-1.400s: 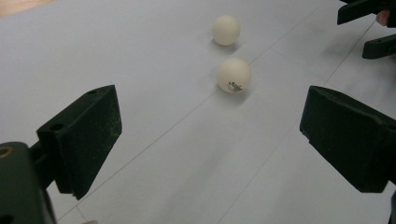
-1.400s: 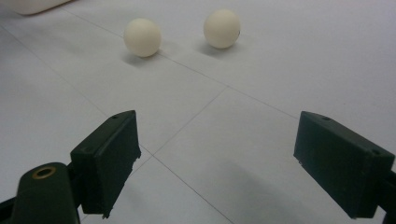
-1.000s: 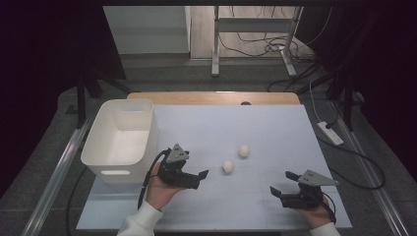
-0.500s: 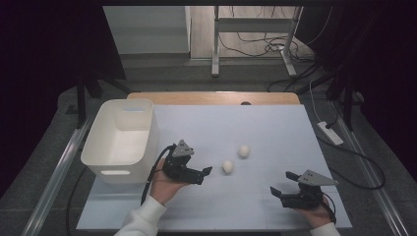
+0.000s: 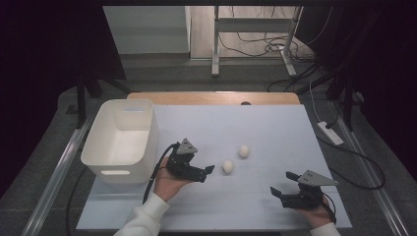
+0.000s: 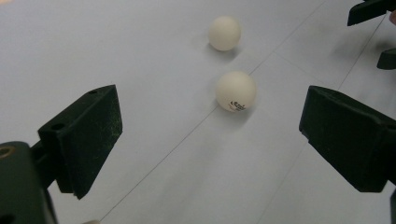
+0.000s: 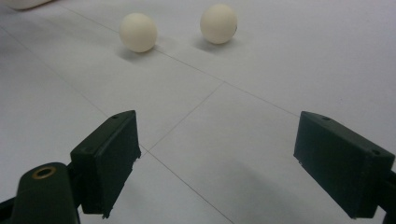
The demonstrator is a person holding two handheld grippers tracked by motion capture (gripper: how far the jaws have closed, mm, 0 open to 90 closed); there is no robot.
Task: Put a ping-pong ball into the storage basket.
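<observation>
Two white balls lie mid-table: the near ball (image 5: 227, 166) and the far ball (image 5: 244, 151). My left gripper (image 5: 204, 172) is open, held in a hand just left of the near ball, jaws pointing at it. In the left gripper view the near ball (image 6: 236, 91), with a small printed mark, lies ahead of my open left gripper (image 6: 210, 126), and the far ball (image 6: 224, 32) lies beyond it. My right gripper (image 5: 282, 183) rests open at the front right, apart from both balls. In its own view my right gripper (image 7: 215, 140) holds nothing; the balls (image 7: 138, 31) (image 7: 218, 23) lie well ahead.
A white plastic bin (image 5: 120, 137) stands at the table's left side, close behind the left hand. The pale blue table top (image 5: 265, 123) stretches behind and to the right of the balls. The other gripper's jaws (image 6: 373, 11) show at the top right of the left gripper view.
My left gripper has moved right, closing in on the near ball. The right gripper and both balls have stayed put.
</observation>
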